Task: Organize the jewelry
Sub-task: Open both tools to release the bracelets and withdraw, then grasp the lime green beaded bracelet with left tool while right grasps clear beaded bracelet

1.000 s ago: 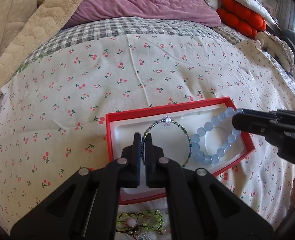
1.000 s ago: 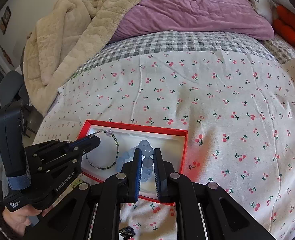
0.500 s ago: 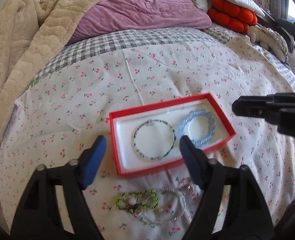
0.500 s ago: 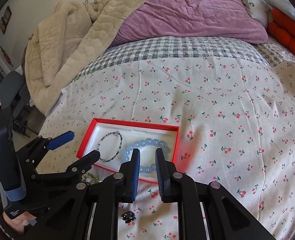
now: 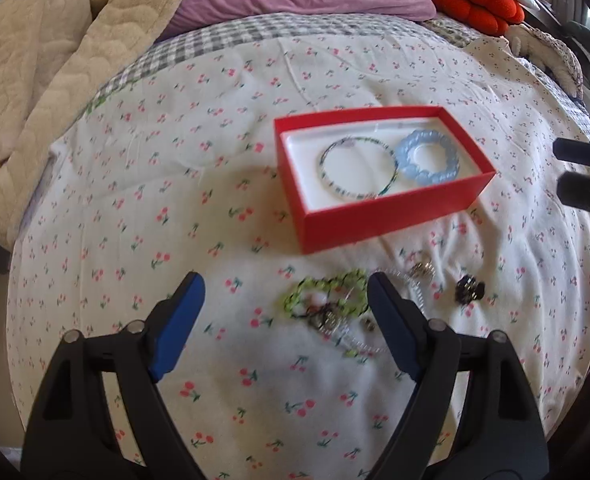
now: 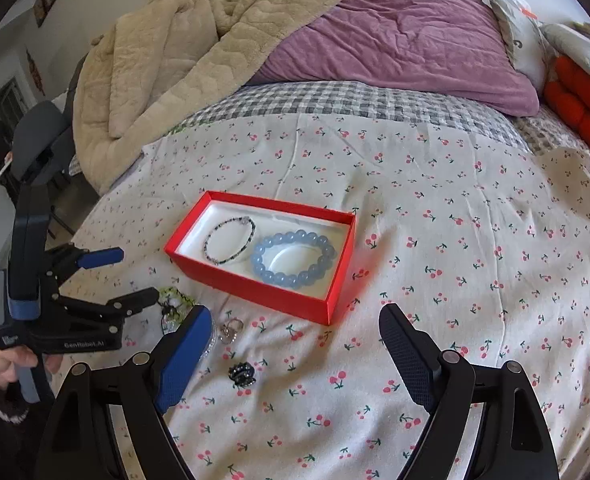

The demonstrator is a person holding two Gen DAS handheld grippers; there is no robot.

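Both tongs — left (image 5: pixel 281 292), right (image 6: pixel 295 326) — just spread, now empty, back from red box (image 6: pixel 255 292) with bracelets inside

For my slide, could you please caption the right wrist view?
Blue bead bracelet and thin beaded bracelet lie in red box.

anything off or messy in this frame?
Only the leftovers: a tangle of green beaded jewelry and a silver chain heaped on the cherry-print sheet outside the red box. The two bracelets in the box lie flat, side by side.
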